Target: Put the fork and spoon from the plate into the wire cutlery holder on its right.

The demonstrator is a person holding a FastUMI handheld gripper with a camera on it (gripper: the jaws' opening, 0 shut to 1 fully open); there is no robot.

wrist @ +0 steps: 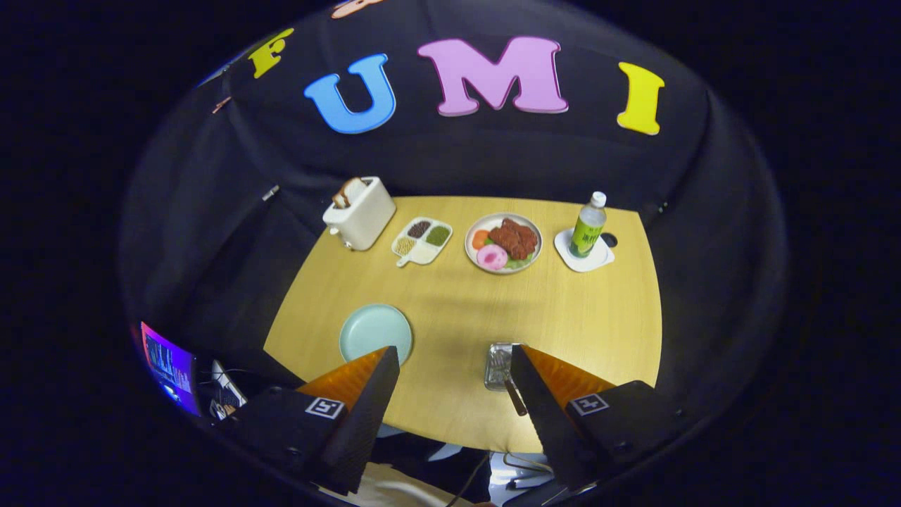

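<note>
My gripper hangs open high above the wooden table, with nothing between its fingers. A pale green plate lies just beyond the left fingertip, and its visible surface is bare. The wire cutlery holder stands to the plate's right, beside the right fingertip, which hides part of it. Metal cutlery sits inside the holder: I see fork tines and a brown handle sticking out toward me. Whether a spoon is in there I cannot tell.
Along the table's far side stand a white toaster with toast in it, a divided dish of beans, a plate of food and a green bottle on a white coaster. A lit screen is off the table's near-left corner.
</note>
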